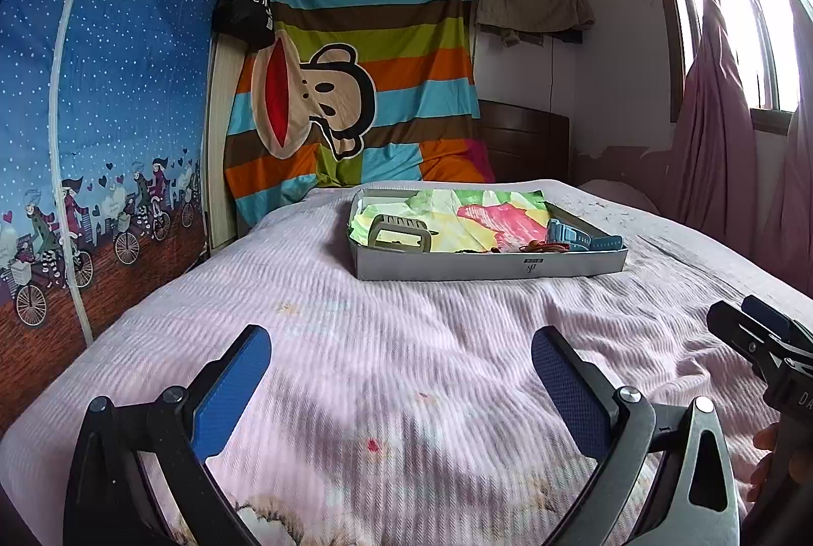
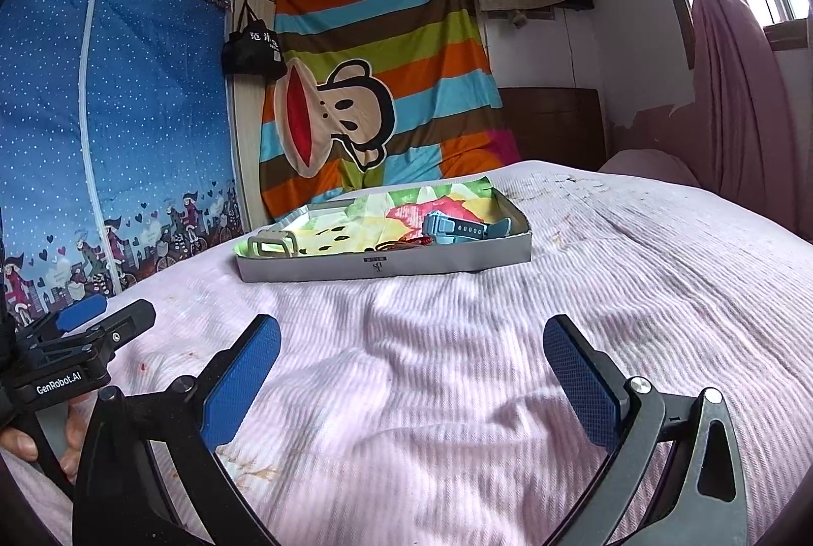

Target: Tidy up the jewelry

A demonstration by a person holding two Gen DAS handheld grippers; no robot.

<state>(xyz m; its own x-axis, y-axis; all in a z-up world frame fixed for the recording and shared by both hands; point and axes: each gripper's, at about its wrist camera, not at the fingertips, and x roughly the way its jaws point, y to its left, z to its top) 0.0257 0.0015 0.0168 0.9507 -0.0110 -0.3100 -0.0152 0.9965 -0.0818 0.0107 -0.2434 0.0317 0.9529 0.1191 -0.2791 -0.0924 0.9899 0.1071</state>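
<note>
The 2 hand-held grippers, left hand-held gripper and right hand-held gripper, are hovering wide and empty, well short of the shallow grey cardboard tray. Inside its right end, the light-blue plastic strap watch is lying, likely light and bendy; pinching across the strap looks safest. The tray is sitting on a soft, rumpled pink ribbed bedspread in a bedroom.
</note>
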